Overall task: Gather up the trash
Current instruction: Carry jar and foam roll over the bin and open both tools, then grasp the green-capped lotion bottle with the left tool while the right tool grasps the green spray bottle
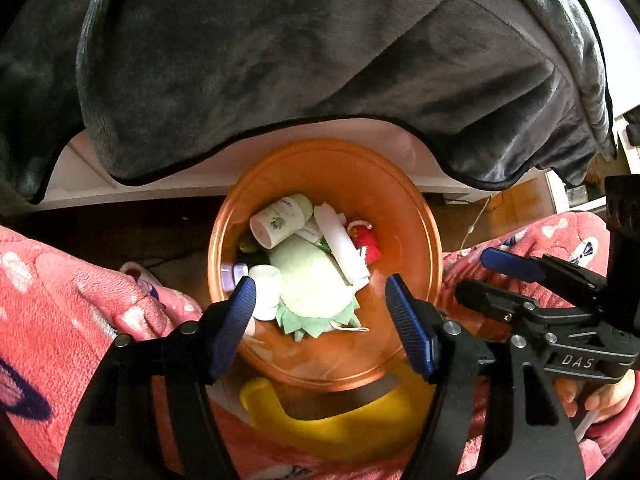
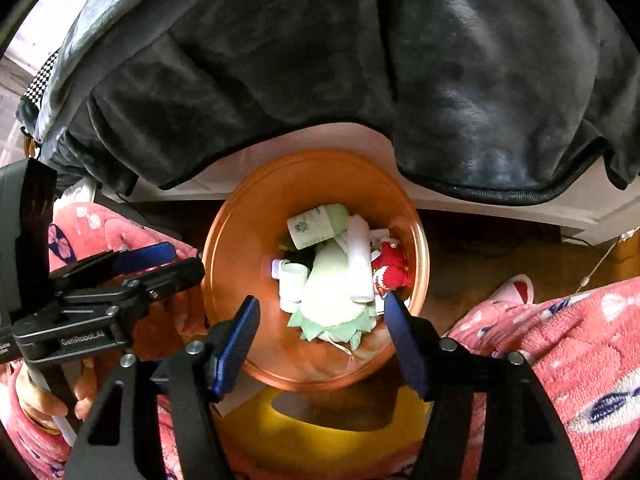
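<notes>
Below, both tongs (image 1: pixel 320 312) (image 2: pixel 322 322) gape empty over the orange bin (image 1: pixel 424 240) (dark blanket (image 1: pixel 280 60) behind).

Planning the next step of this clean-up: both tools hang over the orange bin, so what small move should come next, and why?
Probably lift both tools up and away to fetch more trash. The left tool and right tool stand open with nothing between their pads, and the green bottle, white tube and pale plush already lie inside the orange bin.
</notes>
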Demonstrator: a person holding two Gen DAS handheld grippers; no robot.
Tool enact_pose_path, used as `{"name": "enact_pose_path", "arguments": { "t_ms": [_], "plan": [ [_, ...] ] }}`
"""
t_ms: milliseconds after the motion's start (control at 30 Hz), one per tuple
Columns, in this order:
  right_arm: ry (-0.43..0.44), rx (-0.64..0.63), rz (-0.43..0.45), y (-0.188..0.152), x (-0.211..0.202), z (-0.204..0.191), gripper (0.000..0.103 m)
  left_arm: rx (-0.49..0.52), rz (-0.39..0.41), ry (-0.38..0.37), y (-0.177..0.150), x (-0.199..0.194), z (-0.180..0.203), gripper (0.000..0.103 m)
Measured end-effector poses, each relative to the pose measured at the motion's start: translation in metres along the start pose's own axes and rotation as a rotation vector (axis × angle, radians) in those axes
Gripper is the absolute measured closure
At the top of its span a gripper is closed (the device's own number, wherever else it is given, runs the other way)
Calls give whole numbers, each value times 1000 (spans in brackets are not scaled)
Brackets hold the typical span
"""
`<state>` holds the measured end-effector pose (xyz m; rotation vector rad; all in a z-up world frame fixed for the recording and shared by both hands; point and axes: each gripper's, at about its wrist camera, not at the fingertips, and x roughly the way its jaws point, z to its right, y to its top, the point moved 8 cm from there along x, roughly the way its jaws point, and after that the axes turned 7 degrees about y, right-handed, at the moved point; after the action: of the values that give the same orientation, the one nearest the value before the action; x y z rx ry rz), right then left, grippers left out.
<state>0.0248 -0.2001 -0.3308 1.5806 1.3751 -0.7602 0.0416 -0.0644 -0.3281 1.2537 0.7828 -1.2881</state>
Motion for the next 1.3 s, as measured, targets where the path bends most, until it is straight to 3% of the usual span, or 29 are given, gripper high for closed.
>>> {"name": "enact_pose_path", "arguments": {
  "t_ms": [367,500,600,733,933,1067,1100,1300],
  "plan": [
    [12,-9,14,4,-3,0,35,24,75,23,9,-21,5,37],
    [13,-43,35,8,-9,-6,34,37,167,-4,29,-65,10,37],
    [28,-65,43,9,-10,-11,33,54,285,-15,58,-118,12,37],
    [29,-104,69,13,-16,-17,33,71,432,8,114,-183,9,31],
    [14,-166,133,21,-34,-23,30,78,536,102,201,-227,4,30],
    [17,-174,145,25,-37,-22,30,101,573,158,275,-234,5,29],
    [20,-171,142,25,-35,-21,30,110,572,170,287,-234,5,23],
    [43,-118,110,22,-22,-10,30,126,545,222,387,-198,10,22]
  ]
}}
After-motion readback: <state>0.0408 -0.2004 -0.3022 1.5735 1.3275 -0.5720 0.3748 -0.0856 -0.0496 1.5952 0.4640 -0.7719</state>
